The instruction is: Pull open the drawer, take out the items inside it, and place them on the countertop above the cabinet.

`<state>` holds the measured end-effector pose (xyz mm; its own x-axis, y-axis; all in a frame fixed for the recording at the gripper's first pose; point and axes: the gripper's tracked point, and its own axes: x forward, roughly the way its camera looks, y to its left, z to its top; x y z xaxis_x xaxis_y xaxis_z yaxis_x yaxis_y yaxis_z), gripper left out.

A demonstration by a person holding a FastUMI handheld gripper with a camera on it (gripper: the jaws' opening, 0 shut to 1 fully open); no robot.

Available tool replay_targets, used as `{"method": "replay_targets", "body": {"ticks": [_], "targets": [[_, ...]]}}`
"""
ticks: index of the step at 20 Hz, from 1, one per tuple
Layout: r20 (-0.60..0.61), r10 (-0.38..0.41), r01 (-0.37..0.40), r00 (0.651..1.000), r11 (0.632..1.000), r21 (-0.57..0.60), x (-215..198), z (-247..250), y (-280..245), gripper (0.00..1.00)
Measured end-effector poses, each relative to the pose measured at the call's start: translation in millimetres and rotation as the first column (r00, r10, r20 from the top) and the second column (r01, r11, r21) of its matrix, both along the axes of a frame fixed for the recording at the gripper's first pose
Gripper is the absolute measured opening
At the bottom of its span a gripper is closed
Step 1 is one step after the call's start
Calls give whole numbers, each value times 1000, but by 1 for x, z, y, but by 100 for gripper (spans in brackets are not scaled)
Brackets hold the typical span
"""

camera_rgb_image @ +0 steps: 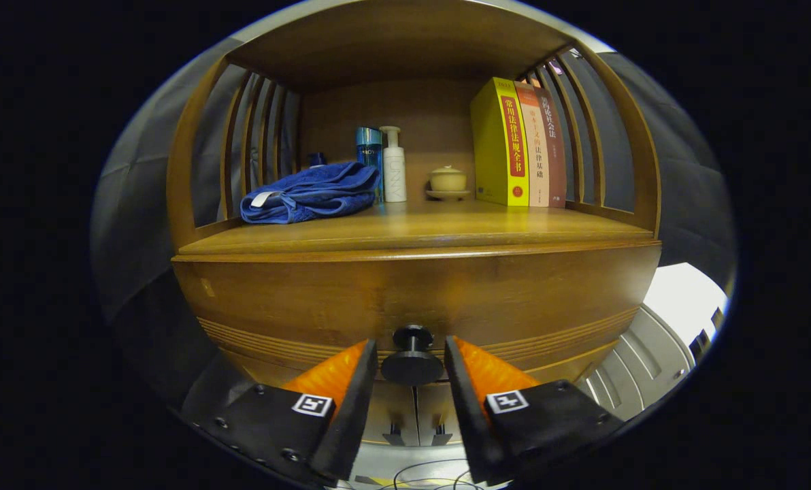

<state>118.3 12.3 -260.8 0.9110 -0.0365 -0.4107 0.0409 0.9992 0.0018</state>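
Note:
A wooden cabinet fills the scene, and its drawer front [412, 292] is closed. A round dark knob [412, 357] juts out from the drawer's lower middle. My gripper [411, 350] is open, with one finger on each side of the knob and a small gap left on both sides. The knob sits right between the fingertips. Above the drawer runs the countertop [433, 235], a smooth wooden shelf with a bare front strip. The drawer's inside is hidden.
On the countertop lie a folded blue towel [310, 194], a blue bottle [369, 153], a white pump bottle [394, 167], a small lidded cup on a saucer [448, 182] and three upright books [518, 143]. Slatted side rails enclose the shelf. Lower cabinet doors [416, 415] sit beneath the drawer.

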Motion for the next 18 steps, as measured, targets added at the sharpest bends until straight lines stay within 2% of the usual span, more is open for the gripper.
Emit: {"method": "replay_targets", "body": {"ticks": [1,7,9,10,18], "targets": [[4,-3,3,1000,1000,1,0,1,-1,56],[-12,0,0,1000,1000,-12,-2,0,0,49],[-13,-3,3,1000,1000,-15,-3,0,0,49],[-11,-2,2,1000,1000,-14,-6,1,0,46],[-43,-6,6,999,1000,17,-39,5,2,46]]}}
